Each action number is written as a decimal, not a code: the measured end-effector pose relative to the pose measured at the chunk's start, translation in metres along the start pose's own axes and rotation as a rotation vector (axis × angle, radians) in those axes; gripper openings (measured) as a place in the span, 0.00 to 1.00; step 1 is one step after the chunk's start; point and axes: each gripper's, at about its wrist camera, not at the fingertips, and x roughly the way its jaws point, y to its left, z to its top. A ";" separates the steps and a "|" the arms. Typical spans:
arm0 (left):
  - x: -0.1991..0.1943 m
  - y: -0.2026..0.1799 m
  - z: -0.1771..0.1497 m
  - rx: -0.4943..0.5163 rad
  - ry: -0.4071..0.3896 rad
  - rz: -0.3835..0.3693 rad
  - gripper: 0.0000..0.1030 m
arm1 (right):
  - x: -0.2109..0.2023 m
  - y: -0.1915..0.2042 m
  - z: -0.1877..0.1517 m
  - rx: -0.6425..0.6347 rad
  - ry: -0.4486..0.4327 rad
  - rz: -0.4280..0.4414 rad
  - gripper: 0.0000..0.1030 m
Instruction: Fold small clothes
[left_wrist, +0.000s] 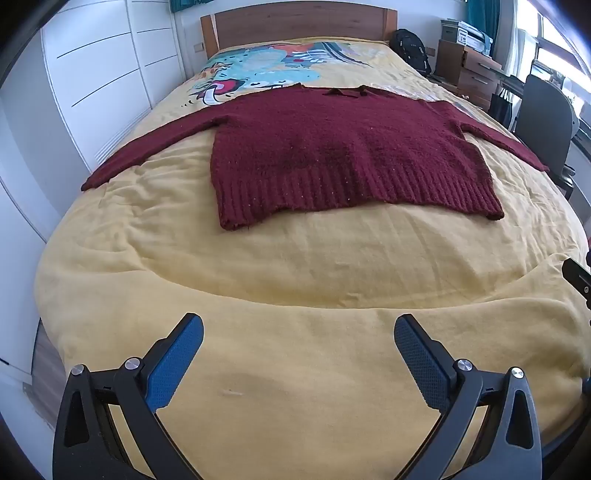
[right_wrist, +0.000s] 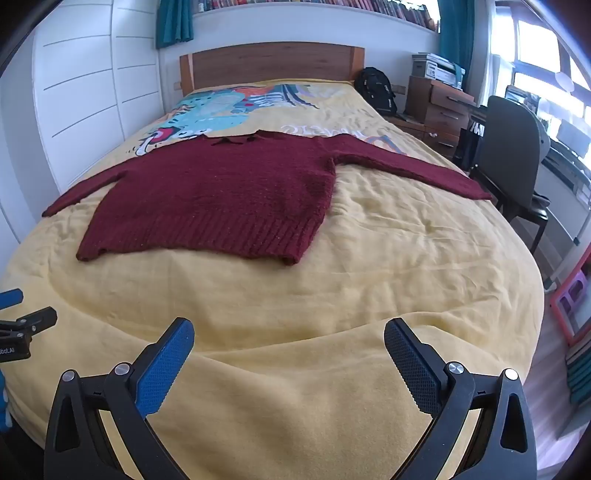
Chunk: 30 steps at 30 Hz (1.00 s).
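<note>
While the dark red knitted sweater (left_wrist: 332, 155) lies flat on the yellow bedspread (left_wrist: 295, 266), spread out with its ribbed hem toward me and its collar toward the wooden headboard (left_wrist: 299, 22), I have nothing in either tool. Both sleeves (right_wrist: 413, 168) stretch out sideways, one toward the white wardrobe doors (left_wrist: 103, 74), the other toward the side of the bed where the desk chair (right_wrist: 511, 155) stands. Under the collar end, the bedspread carries a colourful cartoon print (left_wrist: 258, 70).

My left gripper (left_wrist: 298, 332) hangs over bare yellow cloth near the foot of the bed, well short of the hem, its blue-padded fingers (left_wrist: 173, 365) spread wide with only blanket between them. My right gripper (right_wrist: 289, 334) sits the same way, jaws wide apart, empty, also well clear of the sweater. From the right wrist view I can see part of the left tool at the left edge.

Beyond the bed, a black backpack (right_wrist: 376, 90) leans by the headboard, next to a wooden drawer unit (right_wrist: 439, 105) with boxes stacked on top.
</note>
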 end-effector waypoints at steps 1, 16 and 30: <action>0.000 0.000 0.000 0.000 -0.001 0.001 0.99 | 0.000 0.000 0.000 0.000 0.000 0.000 1.00; 0.000 0.000 0.000 -0.004 -0.001 -0.002 0.99 | 0.000 0.000 0.000 -0.002 0.001 -0.001 1.00; 0.003 0.001 -0.003 -0.010 0.010 0.010 0.99 | 0.000 0.001 -0.001 -0.004 0.003 -0.004 1.00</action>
